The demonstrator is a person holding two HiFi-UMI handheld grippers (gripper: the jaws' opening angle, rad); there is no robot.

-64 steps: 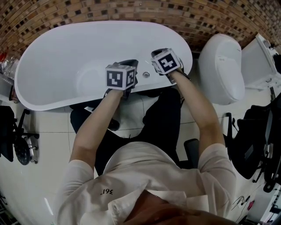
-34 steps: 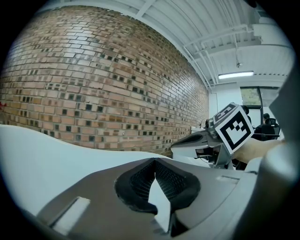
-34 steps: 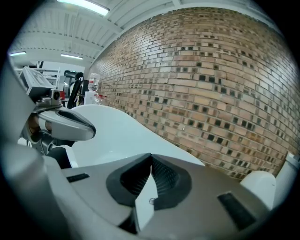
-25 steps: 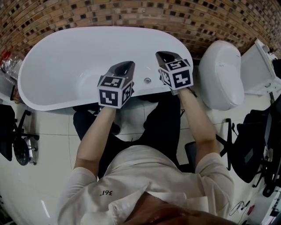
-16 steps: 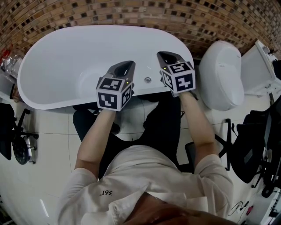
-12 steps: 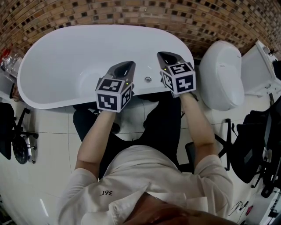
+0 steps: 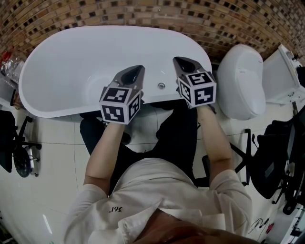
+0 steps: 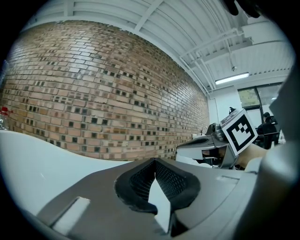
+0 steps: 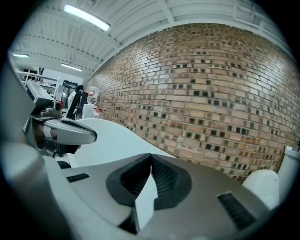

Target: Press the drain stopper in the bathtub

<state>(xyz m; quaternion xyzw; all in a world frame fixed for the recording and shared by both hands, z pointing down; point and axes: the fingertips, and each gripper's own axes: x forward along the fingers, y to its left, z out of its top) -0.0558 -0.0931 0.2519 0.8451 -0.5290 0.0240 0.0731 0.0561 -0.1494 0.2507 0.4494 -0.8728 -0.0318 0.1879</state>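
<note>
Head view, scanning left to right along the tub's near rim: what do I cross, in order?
bathtub → left hand-held gripper → small round metal fitting on the rim → right hand-held gripper → toilet

The head camera looks steeply down from above the person's shoulders onto a glossy white oval bathtub (image 7: 62,62). It takes in the bathtub's whole outline and the brown mottled brick wall (image 7: 143,12) just behind it. The camera on the grey left gripper (image 7: 135,71) sits low above the bathtub's near rim, close behind its own jaws, and faces across the bathtub to that wall. The camera on the grey right gripper (image 7: 184,62) sits just beside it over the same rim and faces the same way. All three views share the bathtub and the wall, and each gripper view catches the other gripper at its edge.
</note>
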